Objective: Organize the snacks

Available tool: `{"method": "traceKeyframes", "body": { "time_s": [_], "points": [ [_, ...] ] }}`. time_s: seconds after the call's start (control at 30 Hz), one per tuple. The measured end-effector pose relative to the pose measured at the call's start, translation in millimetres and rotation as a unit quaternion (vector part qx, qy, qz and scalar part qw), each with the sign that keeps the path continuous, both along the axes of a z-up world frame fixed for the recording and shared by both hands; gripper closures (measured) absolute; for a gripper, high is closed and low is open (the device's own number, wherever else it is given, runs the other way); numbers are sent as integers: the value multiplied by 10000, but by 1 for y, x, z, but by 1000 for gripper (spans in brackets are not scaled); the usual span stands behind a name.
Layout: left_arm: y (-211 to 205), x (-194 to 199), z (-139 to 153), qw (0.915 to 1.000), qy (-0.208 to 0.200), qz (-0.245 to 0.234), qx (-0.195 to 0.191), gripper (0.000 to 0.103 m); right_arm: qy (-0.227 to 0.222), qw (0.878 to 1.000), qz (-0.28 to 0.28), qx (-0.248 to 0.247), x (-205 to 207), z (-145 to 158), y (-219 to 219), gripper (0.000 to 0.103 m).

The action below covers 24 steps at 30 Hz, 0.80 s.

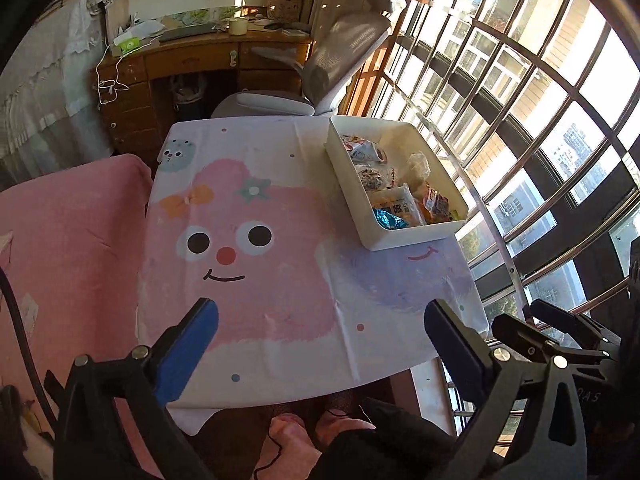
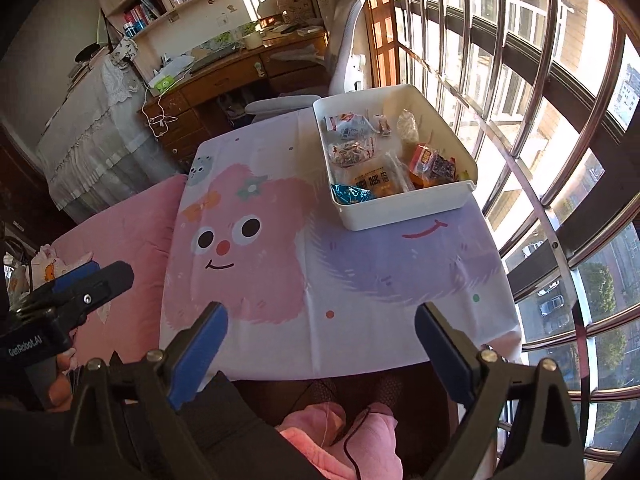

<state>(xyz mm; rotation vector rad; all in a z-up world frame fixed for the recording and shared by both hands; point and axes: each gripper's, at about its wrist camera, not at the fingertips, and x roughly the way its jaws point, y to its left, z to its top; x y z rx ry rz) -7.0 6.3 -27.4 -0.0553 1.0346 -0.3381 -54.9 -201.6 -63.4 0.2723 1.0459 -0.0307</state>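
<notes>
Left wrist view: we hold the left tongs (image 1: pixel 322 334) spread wide over the near edge of the worktop (image 1: pixel 280 320), nothing between their blue pads (image 1: pixel 188 354). The cartoon cloth (image 1: pixel 256 216) shows a smiling pink creature and covers the worktop. On its far right corner, by the barred window (image 1: pixel 520 100), sits a white plastic bin (image 1: pixel 404 236) with the wrapped snacks (image 1: pixel 400 184) heaped inside it. A blue foil packet (image 1: pixel 390 218) lies against the bin's near wall, beside a pale packet with dark print (image 1: pixel 394 200). The rest of the cloth carries no snacks.

From the right wrist view, we see the right tongs (image 2: pixel 322 330) also standing wide and holding nothing, above the same near edge. The bin (image 2: pixel 400 212) rests on the far right of the cloth (image 2: pixel 320 280), well apart from both tongs. In it are the blue foil packet (image 2: pixel 352 194), an orange and red packet (image 2: pixel 424 158) and several clear wrappers (image 2: pixel 352 152). The left tongs (image 2: pixel 92 276) appear at the left edge over a pink blanket (image 2: pixel 132 232), gripped by a hand (image 2: pixel 60 384). A wooden desk (image 2: pixel 224 80) and a grey office chair (image 2: pixel 280 104) stand beyond the worktop.
</notes>
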Motion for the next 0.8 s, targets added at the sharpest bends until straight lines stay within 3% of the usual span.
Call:
{"method": "traceKeyframes", "body": {
  "time_s": [0.23,0.47,0.8],
  "points": [
    [-40,-25,21,9986,-362,133,357,1,-61,9998,-24,-212,-19,22,-19,7],
    [-66,-42,26,9937,-678,402,802,1,-257,9993,9,-284,-31,18,-33,7],
    [-51,-40,15,9845,-641,1283,1011,1,-485,9972,365,-438,-23,17,-30,0]
  ]
}}
